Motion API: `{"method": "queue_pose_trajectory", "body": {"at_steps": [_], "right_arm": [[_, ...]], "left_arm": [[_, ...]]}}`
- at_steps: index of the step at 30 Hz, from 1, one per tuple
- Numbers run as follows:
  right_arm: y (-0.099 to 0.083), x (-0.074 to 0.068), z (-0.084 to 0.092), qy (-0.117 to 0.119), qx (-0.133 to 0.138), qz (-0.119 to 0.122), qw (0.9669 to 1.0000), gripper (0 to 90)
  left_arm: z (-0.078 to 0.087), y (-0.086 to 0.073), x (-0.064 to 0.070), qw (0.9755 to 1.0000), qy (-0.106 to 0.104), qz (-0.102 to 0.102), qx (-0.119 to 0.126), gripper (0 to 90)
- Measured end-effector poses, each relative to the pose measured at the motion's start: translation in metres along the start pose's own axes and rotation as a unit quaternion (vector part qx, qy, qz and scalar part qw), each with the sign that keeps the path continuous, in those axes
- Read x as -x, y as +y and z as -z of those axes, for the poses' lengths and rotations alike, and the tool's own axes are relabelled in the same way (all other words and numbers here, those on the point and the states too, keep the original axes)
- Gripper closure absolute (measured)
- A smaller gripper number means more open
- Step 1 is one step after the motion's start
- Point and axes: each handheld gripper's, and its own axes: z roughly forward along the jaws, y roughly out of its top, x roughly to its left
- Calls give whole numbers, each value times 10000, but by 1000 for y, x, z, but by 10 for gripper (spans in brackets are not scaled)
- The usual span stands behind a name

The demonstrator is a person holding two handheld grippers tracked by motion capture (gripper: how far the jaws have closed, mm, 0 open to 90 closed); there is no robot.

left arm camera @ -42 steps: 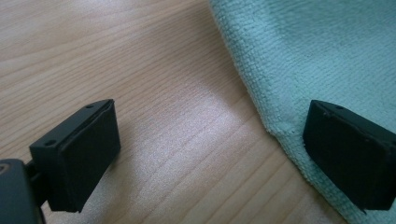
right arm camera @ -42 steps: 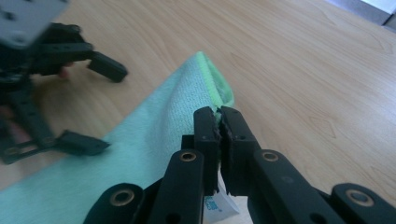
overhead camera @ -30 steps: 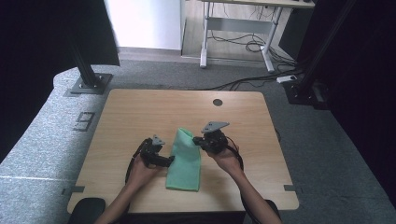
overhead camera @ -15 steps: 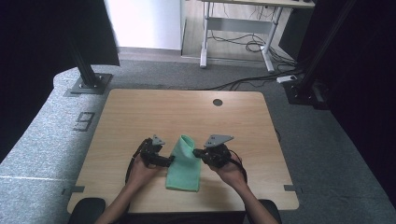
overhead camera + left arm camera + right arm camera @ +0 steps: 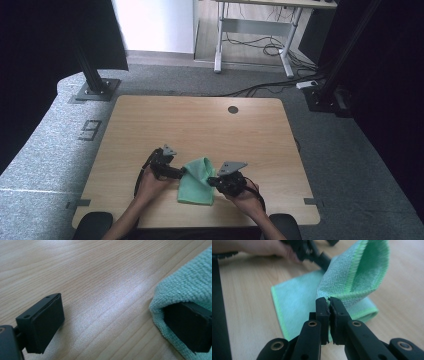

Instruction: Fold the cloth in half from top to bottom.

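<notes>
right hand-held gripper (image 5: 216, 181): came toward the person and lower, carrying a pinched edge with it.
green terry-cloth towel (image 5: 196, 181): its far end was drawn back over the near part, so it lay shorter and doubled on the wooden counter (image 5: 200, 125).

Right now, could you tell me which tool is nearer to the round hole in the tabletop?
Right. The right tool, shut on the green cloth, sits below the hole, slightly left of it. The left tool, jaws open with one tucked in the cloth's fold, lies farther left.
</notes>
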Motion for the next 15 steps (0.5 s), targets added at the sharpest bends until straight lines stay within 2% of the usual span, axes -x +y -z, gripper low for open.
{"method": "queue_pose_trajectory", "body": {"at_steps": [5, 11, 14, 15], "right_arm": [[-11, -7, -9, -32, -283, 70, 9996, 847], [-19, -10, -17, -32, -525, 40, 9986, 840], [-23, -10, -20, -8, -518, -4, 9987, 838], [-23, -10, -20, -21, -521, -1, 9986, 837]], "left_arm": [[0, 0, 0, 10000, 0, -3, -1, 41], [0, 0, 0, 10000, -37, -33, -7, 37], [2, 0, -1, 9997, -175, -162, 13, 47], [2, 0, -1, 9997, -175, -162, 13, 76]]}}
